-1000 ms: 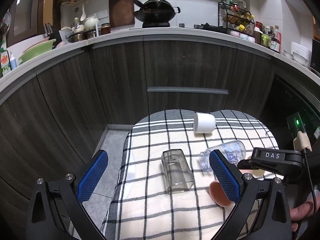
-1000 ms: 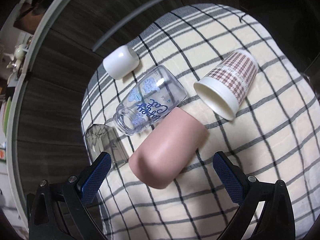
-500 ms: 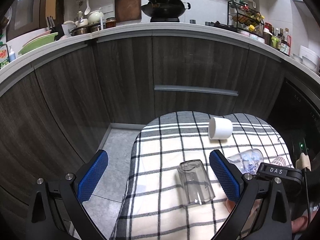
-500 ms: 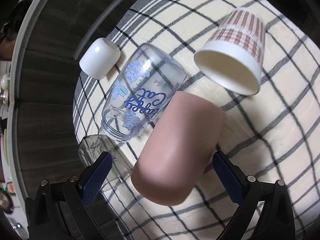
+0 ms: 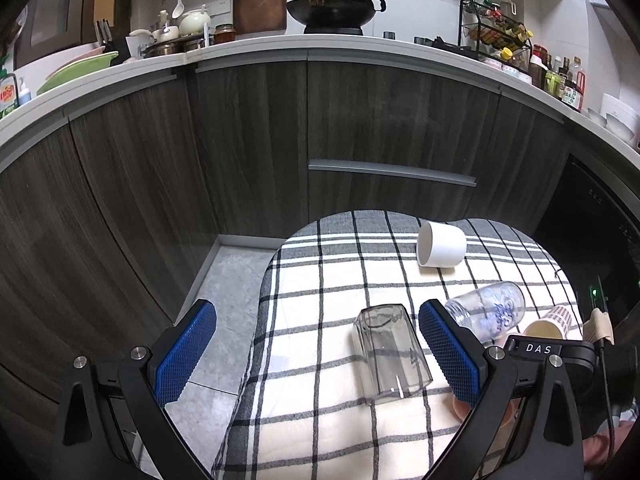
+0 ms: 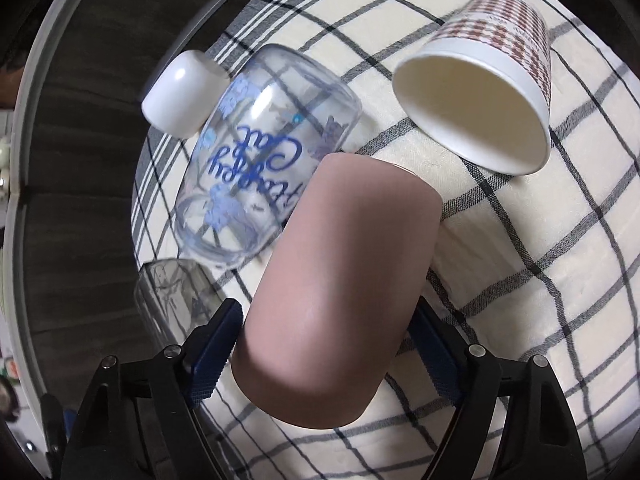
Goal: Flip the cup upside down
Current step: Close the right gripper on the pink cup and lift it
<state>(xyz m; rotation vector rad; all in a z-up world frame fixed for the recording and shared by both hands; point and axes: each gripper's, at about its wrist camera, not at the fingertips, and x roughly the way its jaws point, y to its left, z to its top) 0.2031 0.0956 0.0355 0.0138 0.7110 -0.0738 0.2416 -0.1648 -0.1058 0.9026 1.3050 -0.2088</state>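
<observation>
A pink cup [image 6: 336, 280] lies on its side on the checked cloth [image 6: 560, 264]. My right gripper [image 6: 326, 354] straddles its closed end, blue pads on both sides, close to or touching it. A clear bottle with blue writing [image 6: 260, 152], a paper cup [image 6: 484, 92], a white cup [image 6: 180, 92] and a smoky glass tumbler [image 6: 172, 300] lie around it. My left gripper [image 5: 316, 354] is open and empty above the table's left edge; the tumbler [image 5: 390, 354] lies beside its right pad [image 5: 450, 354].
Dark wooden kitchen cabinets [image 5: 280, 140] with a white counter [image 5: 360, 46] stand behind the table. Grey floor [image 5: 224, 300] shows to the left of the cloth. The right gripper's body [image 5: 544, 354] sits at the table's right.
My right gripper has come down onto the pink cup and its pads have narrowed around the cup's closed end. The left gripper has drifted left and back, still open.
</observation>
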